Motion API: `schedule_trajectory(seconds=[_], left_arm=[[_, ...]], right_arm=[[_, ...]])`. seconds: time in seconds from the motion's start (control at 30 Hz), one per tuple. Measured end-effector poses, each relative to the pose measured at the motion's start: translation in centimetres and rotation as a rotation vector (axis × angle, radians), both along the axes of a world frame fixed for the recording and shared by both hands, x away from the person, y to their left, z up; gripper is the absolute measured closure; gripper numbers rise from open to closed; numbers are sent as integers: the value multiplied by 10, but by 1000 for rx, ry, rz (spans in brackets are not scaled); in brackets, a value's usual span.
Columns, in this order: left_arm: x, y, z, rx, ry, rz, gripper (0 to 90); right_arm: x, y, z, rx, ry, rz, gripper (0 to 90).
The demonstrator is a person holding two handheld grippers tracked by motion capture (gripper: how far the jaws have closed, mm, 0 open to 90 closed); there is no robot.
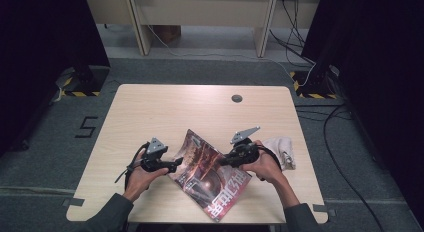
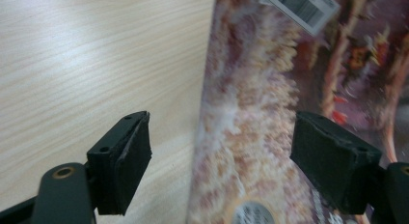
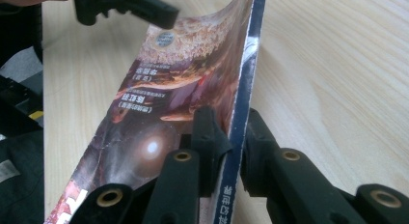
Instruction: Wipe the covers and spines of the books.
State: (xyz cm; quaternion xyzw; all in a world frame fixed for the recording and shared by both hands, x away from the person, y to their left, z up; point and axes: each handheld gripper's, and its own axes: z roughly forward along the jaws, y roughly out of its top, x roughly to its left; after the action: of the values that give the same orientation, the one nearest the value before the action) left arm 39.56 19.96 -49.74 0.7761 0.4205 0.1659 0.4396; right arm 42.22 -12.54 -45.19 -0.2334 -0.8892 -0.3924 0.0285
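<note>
Black jaws of the right gripper [image 3: 230, 137] are clamped on the spine edge of a glossy magazine with a dark red and brown cover [image 3: 178, 89]; one pad presses the cover side and the other the back side, so the edge is lifted and the cover bends upward. In the high view this gripper [image 1: 226, 159] holds the magazine [image 1: 210, 174] at its right side, and the magazine lies on the near middle of the pale wooden desk [image 1: 165, 112], its long axis running diagonally from far left to near right.

At the opposite side, the left gripper [image 2: 219, 156] has its jaws wide apart, with the magazine's left edge between them but not touched by either pad. I judge that the next move depends on this edge: it lies just right of the left gripper [image 1: 172, 164], which is nearer to it.

Beside the right hand, a crumpled white cloth [image 1: 280, 149] rests on the desk.
</note>
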Motion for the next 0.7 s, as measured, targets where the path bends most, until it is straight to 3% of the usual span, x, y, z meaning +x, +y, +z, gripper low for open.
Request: schedule_trajectory(seconds=[0.27, 0.7], left_arm=[[1, -6, -1, -4, -27, -59, 164], [3, -8, 0, -21, -55, -111, 153]], right_arm=[[-4, 5, 7, 9, -22, 49, 800], [-9, 9, 13, 41, -31, 108, 807]])
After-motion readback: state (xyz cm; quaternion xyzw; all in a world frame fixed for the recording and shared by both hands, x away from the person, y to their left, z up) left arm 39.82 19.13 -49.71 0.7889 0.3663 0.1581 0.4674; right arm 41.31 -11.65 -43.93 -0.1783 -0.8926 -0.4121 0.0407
